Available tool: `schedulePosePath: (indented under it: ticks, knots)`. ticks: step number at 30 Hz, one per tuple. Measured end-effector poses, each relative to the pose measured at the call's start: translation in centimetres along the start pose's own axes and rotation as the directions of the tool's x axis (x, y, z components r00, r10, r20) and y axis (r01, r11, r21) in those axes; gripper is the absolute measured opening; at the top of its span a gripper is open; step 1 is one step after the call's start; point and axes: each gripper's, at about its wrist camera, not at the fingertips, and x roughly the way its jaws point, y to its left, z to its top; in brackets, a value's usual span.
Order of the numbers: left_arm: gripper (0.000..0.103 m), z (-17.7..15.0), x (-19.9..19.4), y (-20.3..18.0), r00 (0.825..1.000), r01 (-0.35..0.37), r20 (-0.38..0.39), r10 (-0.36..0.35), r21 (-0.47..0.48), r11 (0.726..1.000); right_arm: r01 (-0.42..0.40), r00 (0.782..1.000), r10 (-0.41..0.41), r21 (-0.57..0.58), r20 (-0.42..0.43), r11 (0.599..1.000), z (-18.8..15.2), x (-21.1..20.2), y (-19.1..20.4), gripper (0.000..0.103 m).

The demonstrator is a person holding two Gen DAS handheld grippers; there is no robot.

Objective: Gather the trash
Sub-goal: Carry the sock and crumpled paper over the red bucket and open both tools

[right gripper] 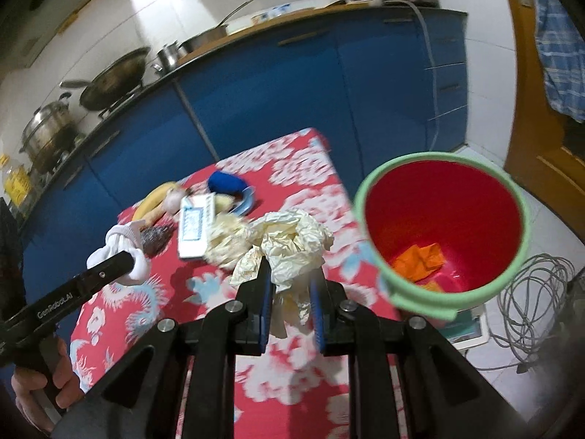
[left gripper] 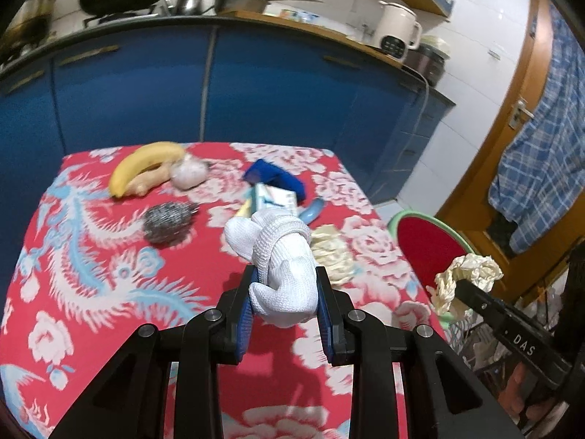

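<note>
L gripper (left gripper: 287, 289) clamps a knotted white sock (left gripper: 281, 256) above the red cloth, R gripper (right gripper: 290, 285) pinches crumpled paper (right gripper: 292, 241) beside the green-rimmed bin (right gripper: 512, 281), prob. both lifted for dumping there.
</note>
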Motion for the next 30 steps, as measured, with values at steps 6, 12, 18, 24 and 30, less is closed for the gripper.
schedulePosePath:
  ticks: [6, 12, 18, 24, 30]
  knots:
    - [0.031, 0.9, 1.1, -3.0, 0.999, 0.039, -0.009, -0.039, 0.052, 0.998, 0.050, 0.999, -0.051, 0.047, 0.020, 0.998, 0.7, -0.7, -3.1, 0.022]
    - [0.031, 1.3, 2.4, -5.8, 0.998, 0.067, -0.023, -0.065, 0.103, 0.992, 0.100, 0.995, -0.102, 0.092, 0.022, 0.991, 1.0, -0.5, -6.0, 0.022]
    - [0.031, 1.4, 4.0, -8.3, 0.995, 0.094, -0.047, -0.088, 0.146, 0.985, 0.151, 0.988, -0.152, 0.135, 0.001, 0.979, 1.0, 0.5, -8.8, 0.025]
    - [0.031, 1.7, 5.4, -10.3, 0.993, 0.110, -0.064, -0.100, 0.176, 0.978, 0.173, 0.985, -0.171, 0.170, -0.024, 0.970, 1.1, 1.5, -10.9, 0.027]
    - [0.031, 1.6, 6.8, -12.4, 0.990, 0.130, -0.086, -0.115, 0.200, 0.971, 0.184, 0.983, -0.180, 0.194, -0.038, 0.964, 0.9, 2.2, -12.4, 0.039]
